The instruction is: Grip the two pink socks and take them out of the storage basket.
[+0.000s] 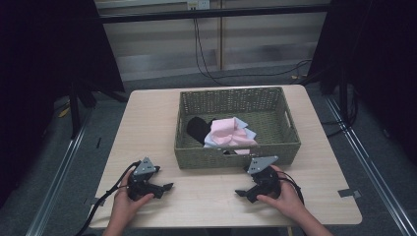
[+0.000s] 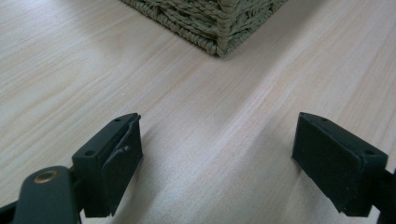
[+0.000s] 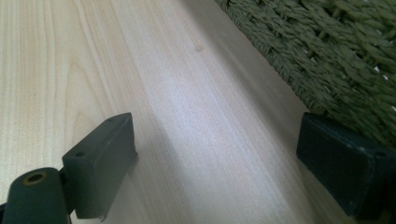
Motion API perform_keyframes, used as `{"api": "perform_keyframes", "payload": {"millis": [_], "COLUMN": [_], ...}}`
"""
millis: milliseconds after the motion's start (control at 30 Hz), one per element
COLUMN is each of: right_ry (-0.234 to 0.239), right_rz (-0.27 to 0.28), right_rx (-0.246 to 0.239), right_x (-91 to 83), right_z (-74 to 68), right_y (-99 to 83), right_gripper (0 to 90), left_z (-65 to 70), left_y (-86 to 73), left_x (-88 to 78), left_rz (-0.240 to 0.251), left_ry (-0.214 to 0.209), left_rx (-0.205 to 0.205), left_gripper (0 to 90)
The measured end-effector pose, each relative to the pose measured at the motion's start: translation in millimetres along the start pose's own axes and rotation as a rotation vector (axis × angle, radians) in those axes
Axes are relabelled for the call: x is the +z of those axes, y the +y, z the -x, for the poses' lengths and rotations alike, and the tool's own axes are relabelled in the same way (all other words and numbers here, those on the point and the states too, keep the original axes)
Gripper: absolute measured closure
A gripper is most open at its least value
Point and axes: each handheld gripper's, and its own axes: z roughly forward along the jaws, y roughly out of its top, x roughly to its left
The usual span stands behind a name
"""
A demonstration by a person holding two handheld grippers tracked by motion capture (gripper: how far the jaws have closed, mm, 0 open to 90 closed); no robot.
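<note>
Left gripper point(image 1: 168, 187): lower left, jaws spread, nothing between them.
Right gripper point(image 1: 239, 192): lower centre, jaws spread, nothing held.
Basket point(image 1: 236, 157): mid-frame, just above both grippers, untouched.
Cloths point(image 1: 228, 132): inside the basket.

No legible text or labels anywhere.

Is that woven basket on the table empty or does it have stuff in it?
Not empty. The green basket holds a crumpled pile of pink cloth with some pale blue, and a black item beside it.
</note>
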Motion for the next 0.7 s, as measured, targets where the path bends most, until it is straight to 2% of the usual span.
{"api": "perform_keyframes", "payload": {"millis": [367,400,467,567,700], "right_ry": [0.001,0.008,0.032,0.037,0.033], "right_rz": [-0.011,-0.02,-0.029,-0.042,-0.051], "right_rx": [0.017,0.015,0.042,0.048,0.018], "right_x": [-1.5,-2.7,-4.7,-9.8,-19.0], "right_z": [0.3,1.4,3.8,5.5,5.0], "right_y": [1.1,2.0,3.7,7.7,15.9], "right_gripper": [14.0,14.6,14.8,15.7,17.0], "left_z": [0.1,0.1,0.2,0.2,0.2], "left_y": [0.2,0.0,0.0,0.0,0.0], "left_x": [-0.3,0.0,0.0,0.0,-0.1], "left_rz": [-0.004,0.0,-0.001,-0.001,-0.001], "left_ry": [0.002,0.0,-0.003,-0.004,-0.004], "left_rx": [0.002,0.002,0.001,0.002,0.002], "left_gripper": [15.3,15.3,15.3,15.3,15.3]}}
